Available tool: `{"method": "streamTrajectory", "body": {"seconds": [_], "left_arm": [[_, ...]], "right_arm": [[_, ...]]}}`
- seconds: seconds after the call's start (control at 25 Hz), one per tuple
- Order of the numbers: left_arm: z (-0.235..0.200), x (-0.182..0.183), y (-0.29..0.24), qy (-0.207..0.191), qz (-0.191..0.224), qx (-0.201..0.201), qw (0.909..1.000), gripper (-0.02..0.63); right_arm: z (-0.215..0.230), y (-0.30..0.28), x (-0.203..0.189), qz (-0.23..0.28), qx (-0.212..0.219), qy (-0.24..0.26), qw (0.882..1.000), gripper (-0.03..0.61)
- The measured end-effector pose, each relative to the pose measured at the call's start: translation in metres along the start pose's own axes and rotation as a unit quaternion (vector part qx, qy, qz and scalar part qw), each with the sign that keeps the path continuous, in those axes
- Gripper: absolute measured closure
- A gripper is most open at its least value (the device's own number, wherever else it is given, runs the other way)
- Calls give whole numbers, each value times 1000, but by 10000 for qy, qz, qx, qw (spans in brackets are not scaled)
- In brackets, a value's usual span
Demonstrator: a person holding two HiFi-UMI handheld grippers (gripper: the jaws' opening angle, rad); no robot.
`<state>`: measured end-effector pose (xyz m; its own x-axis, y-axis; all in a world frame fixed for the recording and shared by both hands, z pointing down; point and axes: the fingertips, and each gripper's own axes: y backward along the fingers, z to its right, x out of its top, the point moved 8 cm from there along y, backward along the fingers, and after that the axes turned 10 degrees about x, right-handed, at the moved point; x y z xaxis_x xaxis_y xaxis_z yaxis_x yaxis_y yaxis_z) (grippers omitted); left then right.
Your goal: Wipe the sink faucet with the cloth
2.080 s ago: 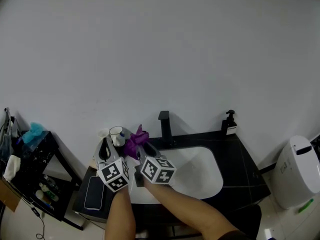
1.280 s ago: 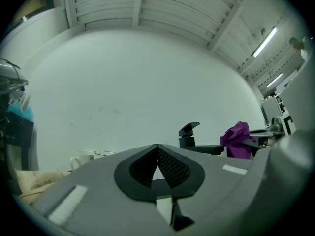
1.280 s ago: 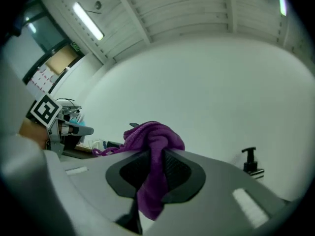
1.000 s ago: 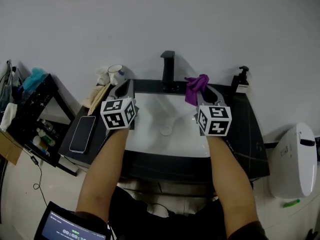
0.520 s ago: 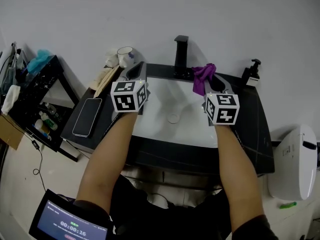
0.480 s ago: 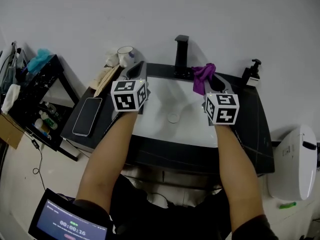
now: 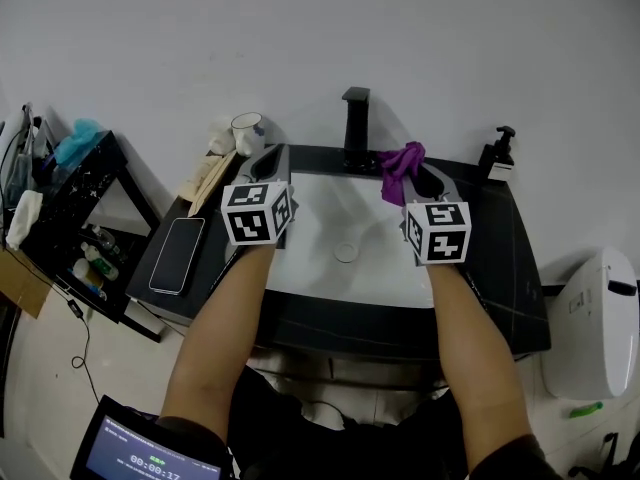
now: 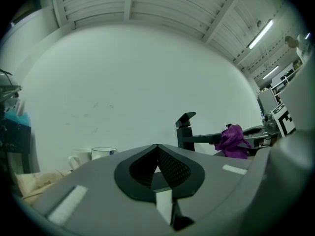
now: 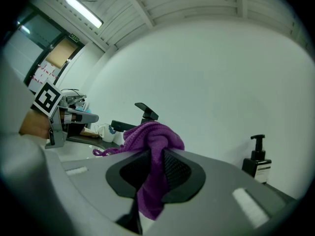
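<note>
A black faucet [image 7: 355,126] stands upright at the back middle of the white sink [image 7: 310,253]. My right gripper [image 7: 418,174] is shut on a purple cloth [image 7: 400,166], held just right of the faucet and a little in front of it. The cloth [image 9: 151,154] bunches above the shut jaws and hangs down between them; the faucet [image 9: 146,113] shows behind it to the left. My left gripper [image 7: 270,158] hovers over the sink's left rim, shut with nothing in it. From there the faucet [image 8: 186,131] and the cloth [image 8: 234,141] show to the right.
A soap pump bottle [image 7: 497,153] stands at the counter's back right. A white mug [image 7: 246,131] and wooden utensils [image 7: 208,176] lie at the back left, a phone [image 7: 176,255] on the left counter. A black shelf [image 7: 75,213] stands further left, a white bin [image 7: 592,333] at right.
Over two seconds my right gripper carried the cloth from the sink's left side to just right of the faucet, and my left gripper settled over the left rim. In the last half second both barely moved.
</note>
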<state>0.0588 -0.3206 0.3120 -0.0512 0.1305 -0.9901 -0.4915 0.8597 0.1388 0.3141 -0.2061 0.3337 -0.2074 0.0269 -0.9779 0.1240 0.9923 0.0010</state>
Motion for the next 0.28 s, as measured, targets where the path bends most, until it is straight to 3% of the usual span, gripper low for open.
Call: {"method": "streamTrajectory", "body": {"seconds": [0.28], "left_arm": [[3, -4, 2, 26, -45, -76, 10000, 596]], "right_arm": [[-2, 2, -2, 18, -16, 4, 10000, 511]]}}
